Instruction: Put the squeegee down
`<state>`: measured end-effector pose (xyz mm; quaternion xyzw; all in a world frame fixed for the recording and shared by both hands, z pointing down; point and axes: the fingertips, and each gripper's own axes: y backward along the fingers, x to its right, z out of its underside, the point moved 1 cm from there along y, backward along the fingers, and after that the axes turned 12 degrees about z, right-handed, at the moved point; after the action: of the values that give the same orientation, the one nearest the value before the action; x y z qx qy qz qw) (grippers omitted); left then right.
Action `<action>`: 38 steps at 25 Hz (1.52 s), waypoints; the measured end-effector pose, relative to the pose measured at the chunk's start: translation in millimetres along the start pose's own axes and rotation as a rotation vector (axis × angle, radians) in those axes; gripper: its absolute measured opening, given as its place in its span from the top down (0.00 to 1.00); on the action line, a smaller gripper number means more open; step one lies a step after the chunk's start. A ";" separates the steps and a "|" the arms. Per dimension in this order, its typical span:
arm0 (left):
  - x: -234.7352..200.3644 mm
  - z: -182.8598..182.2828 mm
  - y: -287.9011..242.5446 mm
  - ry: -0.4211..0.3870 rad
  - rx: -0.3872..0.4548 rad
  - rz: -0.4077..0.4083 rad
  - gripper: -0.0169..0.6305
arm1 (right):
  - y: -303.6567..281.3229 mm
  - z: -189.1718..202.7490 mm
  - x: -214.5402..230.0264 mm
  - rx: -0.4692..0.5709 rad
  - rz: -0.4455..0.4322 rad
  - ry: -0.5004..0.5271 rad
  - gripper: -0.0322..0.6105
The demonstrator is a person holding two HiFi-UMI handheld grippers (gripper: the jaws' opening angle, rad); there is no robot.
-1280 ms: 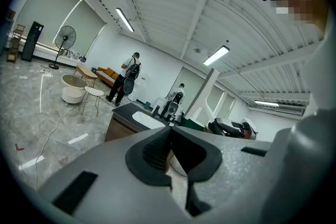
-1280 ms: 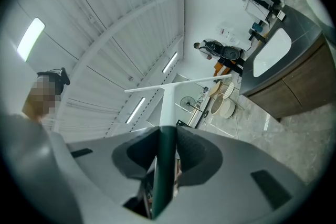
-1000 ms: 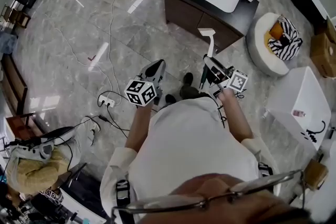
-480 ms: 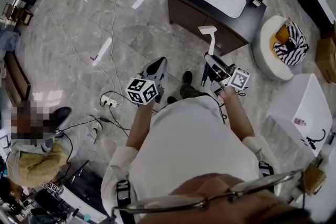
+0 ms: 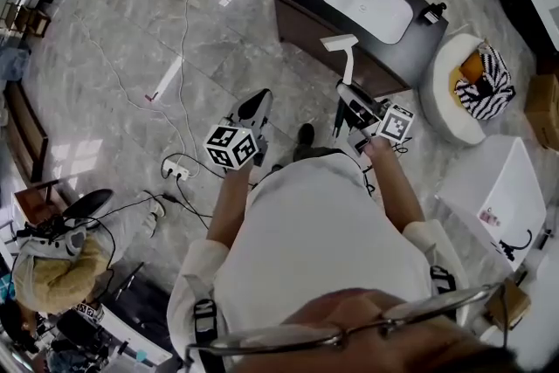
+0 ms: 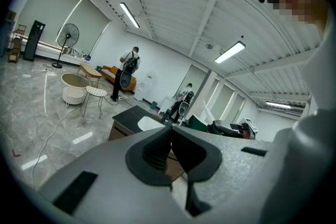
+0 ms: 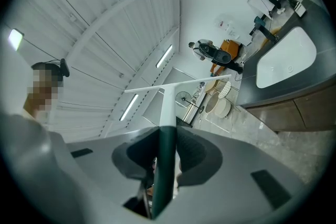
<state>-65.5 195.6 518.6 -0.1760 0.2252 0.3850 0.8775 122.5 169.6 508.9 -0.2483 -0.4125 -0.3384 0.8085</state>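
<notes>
1. White at the blade and dark green at the grip, the T-shaped plastic squeegee (image 5: 348,65) stands upright at centre frame in the head view. The right gripper (image 5: 348,96) clamps it by the handle. The right gripper view shows both pads pressed on the green shaft, with the blade's crossbar well above them.
2. The left gripper (image 5: 259,100), just left of centre, carries nothing. Its own view shows the jaws closed flat against each other with nothing between them.
3. Over the past second the person has carried both grippers forward, toward the top of the frame. The dark wooden vanity cabinet with a white oval basin (image 5: 306,22) has drawn nearer. The blade now sits just under the countertop's edge in the head view, higher against the cabinet front than it was a second ago.
4. The hold on the handle looks the same across all three head frames, and no release has begun.
5. On this evidence the task is still in its carrying stage. The tool is in the air above the grey marble floor (image 5: 131,57) and touches no surface. The cabinet top looks the likely landing place, though nothing confirms it.
6. The next move would call for bringing the squeegee over a surface, lowering it until it rests, and only then parting the jaws. Letting go early would drop it to the floor.
</notes>
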 end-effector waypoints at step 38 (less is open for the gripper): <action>-156.3 -110.2 -143.3 -0.015 -0.089 0.074 0.97 | -157.2 -123.1 93.6 0.057 0.115 -0.042 0.79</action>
<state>-80.1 -42.7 528.8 -0.2034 0.2076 0.4280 0.8558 106.1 -48.0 540.3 -0.2555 -0.4239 -0.2740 0.8246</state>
